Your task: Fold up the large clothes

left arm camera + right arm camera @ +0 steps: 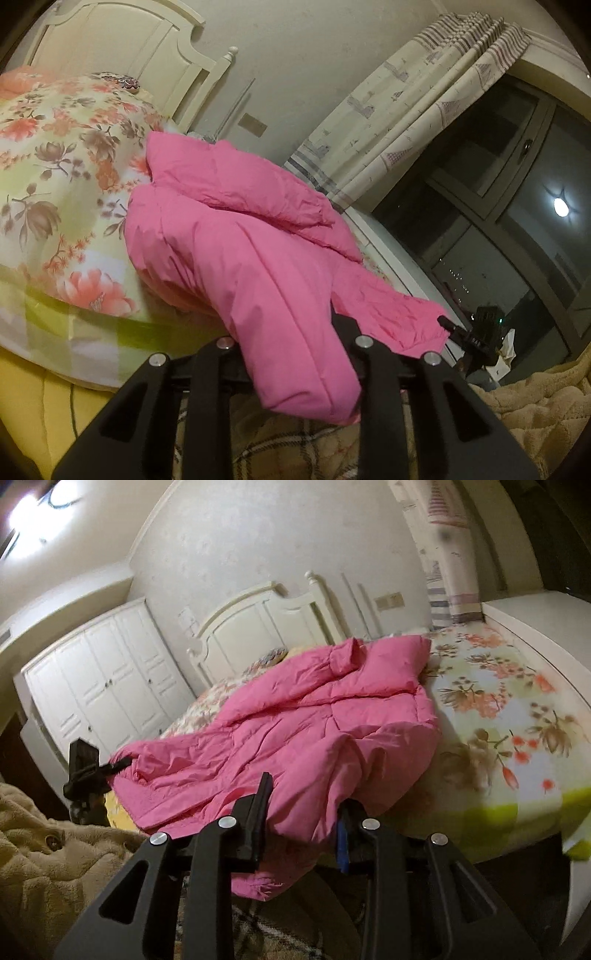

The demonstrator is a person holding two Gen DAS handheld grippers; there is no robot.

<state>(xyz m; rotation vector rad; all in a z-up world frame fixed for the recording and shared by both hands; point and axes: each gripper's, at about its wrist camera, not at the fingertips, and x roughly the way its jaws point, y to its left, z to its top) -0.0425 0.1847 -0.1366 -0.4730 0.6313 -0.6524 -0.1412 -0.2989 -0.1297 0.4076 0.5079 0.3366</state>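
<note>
1. Your left gripper (295, 354) is closed on a thick fold of the pink jacket (236, 236); the padded cloth fills the gap between the two black fingers and hangs down a little in front of them.
2. Your right gripper (304, 812) is also clamped on the pink jacket (314, 720), at a corner of its near edge, with the cloth pressed between the fingers.
3. The jacket lies spread over the bed (517, 701), on the flowered sheet, and its near edge is lifted toward you by both grippers.
4. In the left view you see your right gripper (448, 326) pinching the far corner of the cloth.
5. In the right view your left gripper (110, 768) holds the opposite corner, in front of the white wardrobe (99, 686).
6. A beige fleece sleeve (40, 867) is at the lower left of the right view.
</note>
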